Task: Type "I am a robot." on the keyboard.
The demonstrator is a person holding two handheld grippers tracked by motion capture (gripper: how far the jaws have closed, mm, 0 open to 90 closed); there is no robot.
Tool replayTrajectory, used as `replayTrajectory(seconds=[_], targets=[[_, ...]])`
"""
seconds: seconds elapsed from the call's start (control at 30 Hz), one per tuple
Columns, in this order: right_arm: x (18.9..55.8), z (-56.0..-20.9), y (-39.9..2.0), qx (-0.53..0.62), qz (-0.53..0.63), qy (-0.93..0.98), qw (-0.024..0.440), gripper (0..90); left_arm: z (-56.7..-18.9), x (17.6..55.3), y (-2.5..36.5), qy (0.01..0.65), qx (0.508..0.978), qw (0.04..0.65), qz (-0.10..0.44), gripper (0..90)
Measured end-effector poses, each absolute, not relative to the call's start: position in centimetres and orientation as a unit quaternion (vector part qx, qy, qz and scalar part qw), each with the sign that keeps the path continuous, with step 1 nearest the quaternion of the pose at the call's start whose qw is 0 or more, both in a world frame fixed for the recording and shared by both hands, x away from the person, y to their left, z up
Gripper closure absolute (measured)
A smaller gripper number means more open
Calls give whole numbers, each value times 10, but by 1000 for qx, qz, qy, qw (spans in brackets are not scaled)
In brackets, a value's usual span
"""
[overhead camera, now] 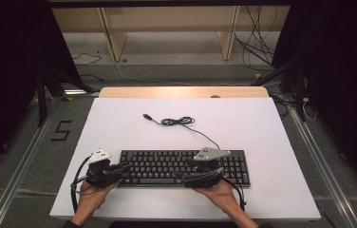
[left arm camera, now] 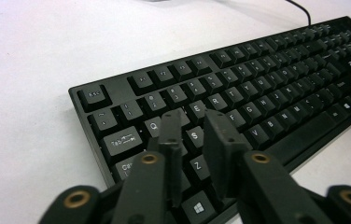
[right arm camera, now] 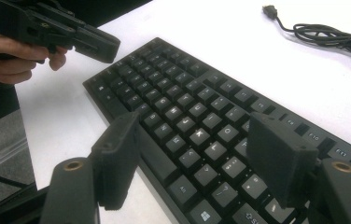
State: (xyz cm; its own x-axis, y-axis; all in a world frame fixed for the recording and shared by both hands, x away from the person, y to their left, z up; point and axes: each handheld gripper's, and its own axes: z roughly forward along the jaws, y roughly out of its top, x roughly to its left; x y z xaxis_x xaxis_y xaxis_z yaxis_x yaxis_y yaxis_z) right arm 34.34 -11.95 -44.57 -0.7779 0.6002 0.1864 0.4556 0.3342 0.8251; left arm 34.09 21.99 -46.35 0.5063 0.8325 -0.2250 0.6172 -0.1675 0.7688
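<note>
keyboard [overhead camera: 184, 167], black plastic and full-sized, lies at the near middle of the white tabletop [overhead camera: 243, 123]. left hand-held gripper [left arm camera: 194, 135] hangs over the keyboard's left end, jaws nearly together with a narrow gap, clamping nothing. right hand-held gripper [right arm camera: 197, 156] hangs over the keyboard's right half, jaws wide apart. the keyboard's black cable [overhead camera: 179, 121] lies coiled behind it.

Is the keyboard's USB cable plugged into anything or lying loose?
Loose: the USB plug lies bare on the white table, and the cable is bunched behind the keyboard.
</note>
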Motion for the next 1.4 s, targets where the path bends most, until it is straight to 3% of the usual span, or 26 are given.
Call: replayTrajectory(seconds=[0.27, 1.4], targets=[[342, -445, -121, 327, 478, 811, 80, 338, -466, 345, 218, 480, 763, 415, 124, 887], [337, -442, -123, 325, 482, 809, 88, 324, -479, 359, 211, 486, 780, 379, 108, 890]])
